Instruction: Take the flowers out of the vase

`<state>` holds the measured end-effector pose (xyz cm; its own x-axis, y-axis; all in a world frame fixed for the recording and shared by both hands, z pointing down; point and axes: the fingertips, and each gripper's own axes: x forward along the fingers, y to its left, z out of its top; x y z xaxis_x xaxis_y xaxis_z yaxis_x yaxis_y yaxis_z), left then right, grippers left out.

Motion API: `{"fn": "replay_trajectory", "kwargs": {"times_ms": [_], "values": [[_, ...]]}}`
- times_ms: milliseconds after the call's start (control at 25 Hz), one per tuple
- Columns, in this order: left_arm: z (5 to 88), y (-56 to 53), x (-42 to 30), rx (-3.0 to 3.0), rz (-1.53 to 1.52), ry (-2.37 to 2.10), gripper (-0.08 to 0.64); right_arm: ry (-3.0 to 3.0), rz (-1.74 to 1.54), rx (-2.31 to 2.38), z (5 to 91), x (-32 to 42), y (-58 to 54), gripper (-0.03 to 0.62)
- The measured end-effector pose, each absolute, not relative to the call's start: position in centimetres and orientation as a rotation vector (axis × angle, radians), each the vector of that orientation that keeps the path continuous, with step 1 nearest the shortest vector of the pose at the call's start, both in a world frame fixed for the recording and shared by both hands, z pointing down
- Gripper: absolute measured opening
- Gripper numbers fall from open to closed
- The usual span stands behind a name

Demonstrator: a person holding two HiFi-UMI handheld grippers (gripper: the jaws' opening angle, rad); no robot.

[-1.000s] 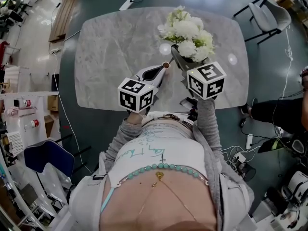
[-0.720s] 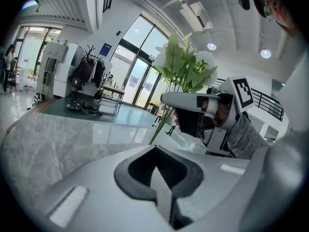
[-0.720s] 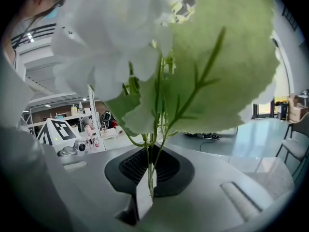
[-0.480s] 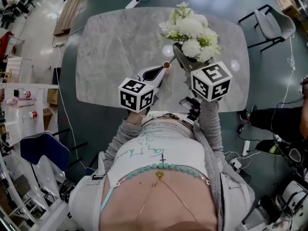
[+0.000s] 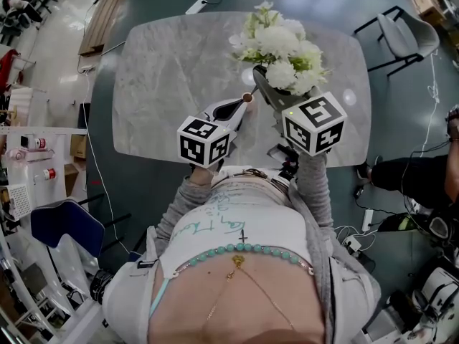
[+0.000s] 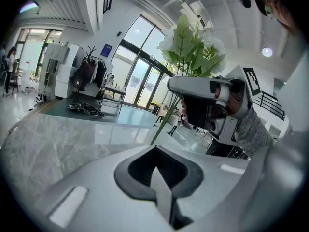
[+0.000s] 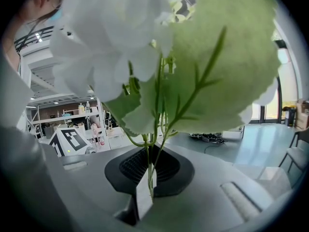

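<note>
A grey marble table [image 5: 165, 70] is seen from above, and its far right part is overlapped by a bunch of white flowers [image 5: 281, 47] with green leaves. The bunch is held over the table by the right gripper [image 5: 260, 77], whose jaws are closed on the thin green stems [image 7: 152, 149]. In the right gripper view the blooms and leaves are pressed close to the lens. The left gripper [image 5: 247, 97] is held just beside the right one. Its jaws are brought together with nothing between them, and its tip is pointed toward the stems.
</note>
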<state>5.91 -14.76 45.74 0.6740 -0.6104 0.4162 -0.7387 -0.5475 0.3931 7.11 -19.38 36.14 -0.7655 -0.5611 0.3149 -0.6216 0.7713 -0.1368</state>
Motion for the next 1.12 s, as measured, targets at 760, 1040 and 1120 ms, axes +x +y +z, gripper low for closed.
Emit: {"fn": "replay_trajectory", "kwargs": {"times_ms": [760, 1040, 1120], "values": [[46.3, -15.9, 5.4, 2.352, 0.324, -0.995, 0.0, -2.684, 0.351, 0.953, 36.8, 7.1, -20.0, 0.034], [46.5, -16.0, 5.4, 2.354, 0.328, -0.973, 0.0, -2.674, 0.37, 0.975, 37.2, 7.4, -20.4, 0.034], [46.5, -15.9, 5.3, 2.353, 0.331, -0.969, 0.0, -2.676, 0.373, 0.978, 37.1, 7.2, -20.4, 0.034]]}}
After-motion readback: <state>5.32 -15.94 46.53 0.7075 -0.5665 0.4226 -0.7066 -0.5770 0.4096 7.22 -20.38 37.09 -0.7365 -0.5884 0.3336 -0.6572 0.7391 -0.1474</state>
